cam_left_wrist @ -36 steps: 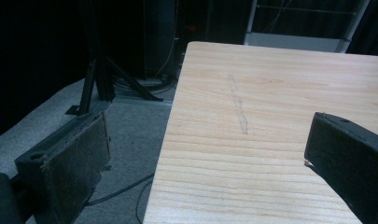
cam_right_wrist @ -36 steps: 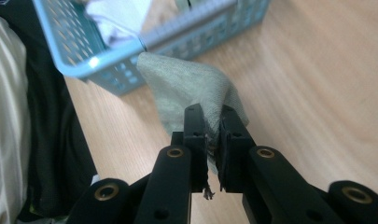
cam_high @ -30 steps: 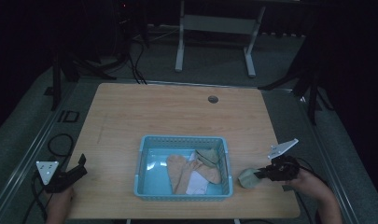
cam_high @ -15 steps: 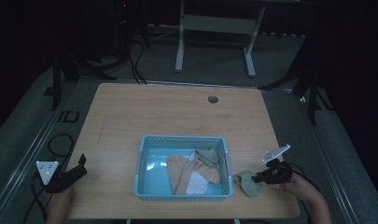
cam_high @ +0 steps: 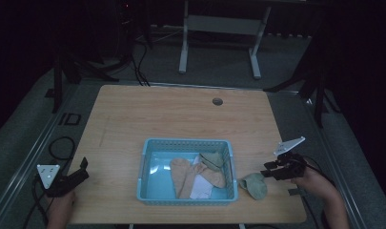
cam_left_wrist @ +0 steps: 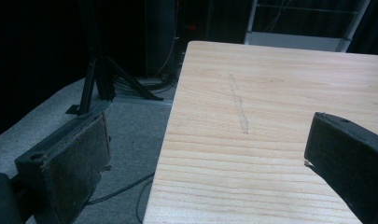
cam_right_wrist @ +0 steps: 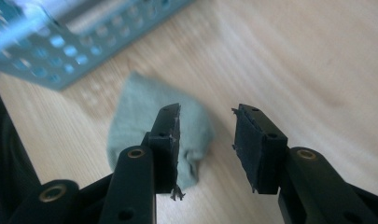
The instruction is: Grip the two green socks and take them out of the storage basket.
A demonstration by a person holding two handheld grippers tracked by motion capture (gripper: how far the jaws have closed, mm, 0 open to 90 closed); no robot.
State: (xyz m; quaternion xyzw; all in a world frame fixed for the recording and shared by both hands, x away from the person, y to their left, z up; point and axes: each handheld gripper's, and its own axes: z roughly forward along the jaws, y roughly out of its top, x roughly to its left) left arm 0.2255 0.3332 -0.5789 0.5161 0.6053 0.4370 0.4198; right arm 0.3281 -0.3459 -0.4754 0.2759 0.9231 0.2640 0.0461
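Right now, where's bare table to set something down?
Free: the wide strip between the basket and the grommet hole, and the patch left of the basket toward the left gripper. Crowded: basket's right side, green sock by the right gripper.

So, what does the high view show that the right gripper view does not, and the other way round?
The high view alone shows the beige and white cloth pieces inside the basket, the left gripper at the table's left edge, and the person's forearms. The right gripper view alone shows a clear gap between the right gripper's two black jaws, which have just been opening, with nothing clamped between them. Both views share the light blue perforated plastic basket, the crumpled grey-green cloth lying on the table beside it, and the pale wooden table.
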